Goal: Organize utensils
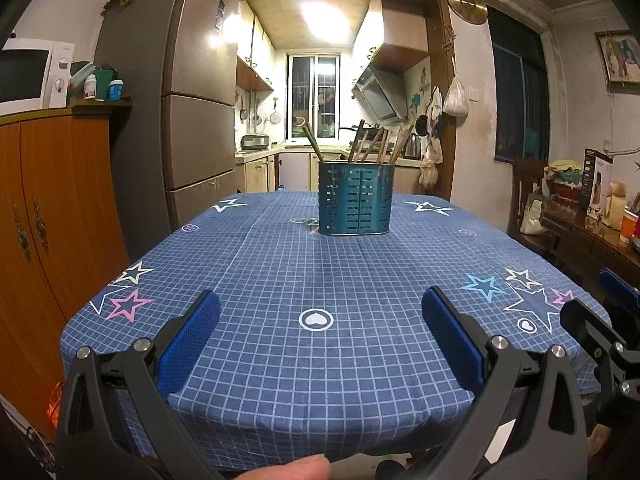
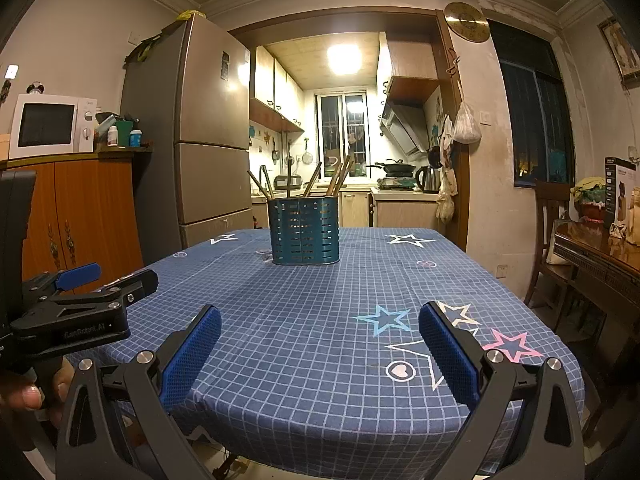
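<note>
Holder: one teal slotted utensil holder (image 1: 354, 198) stands upright on my tabletop (image 1: 280, 280), toward its far end.
Utensils: about seven wooden-handled utensils (image 1: 374, 146) lean inside the holder; one tilts left, apart from the rest, and I can't count them exactly.
Left gripper (image 1: 321, 334): my jaws are spread wide and empty, over the tabletop edge nearest me, well short of the holder.
Right gripper (image 2: 320, 350): likewise spread wide, empty, well short of the holder.
Grippers: two, side by side.
</note>
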